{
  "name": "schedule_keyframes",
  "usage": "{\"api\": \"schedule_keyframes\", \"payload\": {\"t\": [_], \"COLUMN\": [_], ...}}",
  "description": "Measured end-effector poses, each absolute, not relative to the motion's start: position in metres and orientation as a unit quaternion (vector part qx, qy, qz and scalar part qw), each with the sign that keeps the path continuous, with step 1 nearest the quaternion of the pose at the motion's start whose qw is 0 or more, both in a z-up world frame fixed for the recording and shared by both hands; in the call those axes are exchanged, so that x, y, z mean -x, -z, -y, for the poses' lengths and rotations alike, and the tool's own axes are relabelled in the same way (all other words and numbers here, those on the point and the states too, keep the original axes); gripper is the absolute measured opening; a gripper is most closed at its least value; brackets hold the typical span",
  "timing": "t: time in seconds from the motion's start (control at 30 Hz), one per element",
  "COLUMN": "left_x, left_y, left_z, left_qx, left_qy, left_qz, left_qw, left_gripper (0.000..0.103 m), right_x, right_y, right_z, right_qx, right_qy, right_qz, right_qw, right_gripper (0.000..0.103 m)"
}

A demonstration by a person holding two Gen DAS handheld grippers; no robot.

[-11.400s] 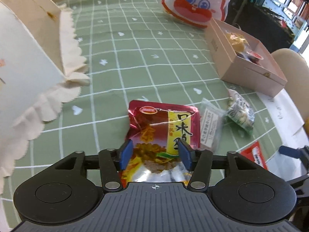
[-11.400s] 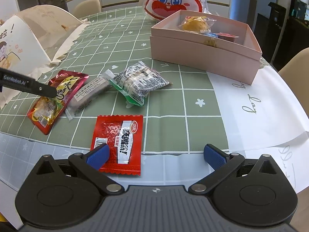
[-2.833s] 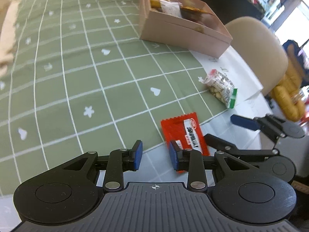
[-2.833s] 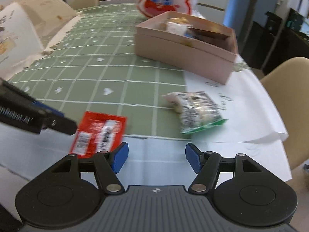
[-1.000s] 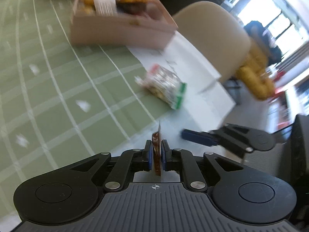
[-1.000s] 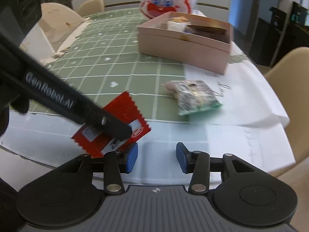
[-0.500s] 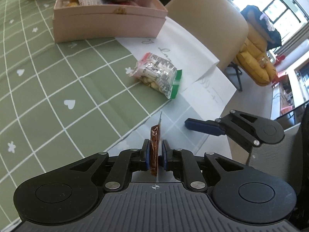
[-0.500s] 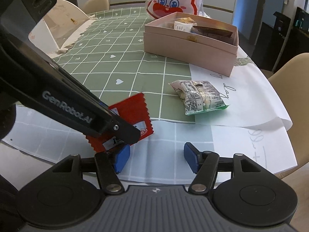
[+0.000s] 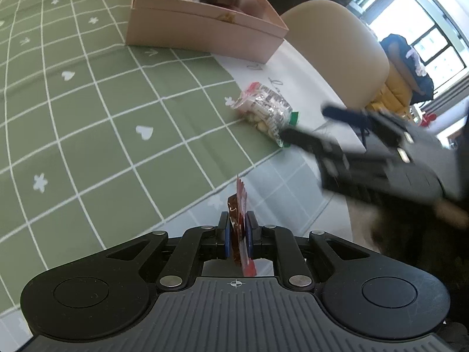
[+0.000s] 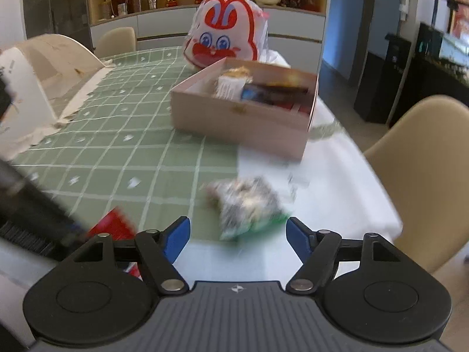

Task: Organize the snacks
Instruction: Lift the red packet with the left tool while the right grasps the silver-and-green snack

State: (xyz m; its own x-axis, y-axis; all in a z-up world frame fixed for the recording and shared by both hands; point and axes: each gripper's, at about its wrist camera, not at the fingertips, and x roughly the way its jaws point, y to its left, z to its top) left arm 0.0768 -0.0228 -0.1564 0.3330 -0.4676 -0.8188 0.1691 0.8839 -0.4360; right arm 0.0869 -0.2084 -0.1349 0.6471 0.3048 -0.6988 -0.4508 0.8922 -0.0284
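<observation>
My left gripper [image 9: 236,234] is shut on a red snack packet [image 9: 241,205], held edge-on above the table's front edge; the packet also shows in the right wrist view [image 10: 112,227]. A silver and green snack bag [image 9: 265,111] lies on the tablecloth, blurred in the right wrist view [image 10: 249,205]. My right gripper [image 10: 237,239] is open, its fingers [image 9: 304,140] on either side of that bag, just short of it. The pink box [image 9: 202,26] holds several snacks and also shows in the right wrist view [image 10: 243,117].
A red and white rabbit bag [image 10: 225,39] stands behind the box. A white scalloped paper box [image 10: 38,88] sits at the left. A beige chair [image 9: 337,47] stands at the table's right side. A white paper sheet [image 10: 331,176] lies under the box's near corner.
My right gripper has opened wider and moved forward to the silver and green bag. My left gripper still holds the red packet and has turned a little to the left.
</observation>
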Motion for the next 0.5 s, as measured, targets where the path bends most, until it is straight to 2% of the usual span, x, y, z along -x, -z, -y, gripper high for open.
{"api": "schedule_keyframes", "payload": {"t": [0.37, 0.4, 0.47, 0.5], "left_x": [-0.073, -0.073, -0.076, -0.077], "left_y": [0.159, 0.160, 0.162, 0.164], "left_z": [0.021, 0.020, 0.019, 0.018], "left_qx": [0.147, 0.149, 0.158, 0.164], "left_qy": [0.194, 0.193, 0.194, 0.195], "left_qz": [-0.547, -0.548, -0.551, -0.552], "left_qw": [0.801, 0.800, 0.796, 0.794], "left_gripper": [0.014, 0.014, 0.014, 0.014], "right_x": [-0.134, -0.133, -0.128, -0.124], "right_y": [0.165, 0.165, 0.163, 0.161], "right_z": [0.194, 0.197, 0.201, 0.202], "right_qx": [0.095, 0.086, 0.081, 0.082], "right_qy": [-0.230, -0.232, -0.236, -0.238], "right_qz": [-0.433, -0.435, -0.435, -0.435], "right_qw": [0.867, 0.866, 0.865, 0.864], "right_gripper": [0.072, 0.071, 0.060, 0.060]}}
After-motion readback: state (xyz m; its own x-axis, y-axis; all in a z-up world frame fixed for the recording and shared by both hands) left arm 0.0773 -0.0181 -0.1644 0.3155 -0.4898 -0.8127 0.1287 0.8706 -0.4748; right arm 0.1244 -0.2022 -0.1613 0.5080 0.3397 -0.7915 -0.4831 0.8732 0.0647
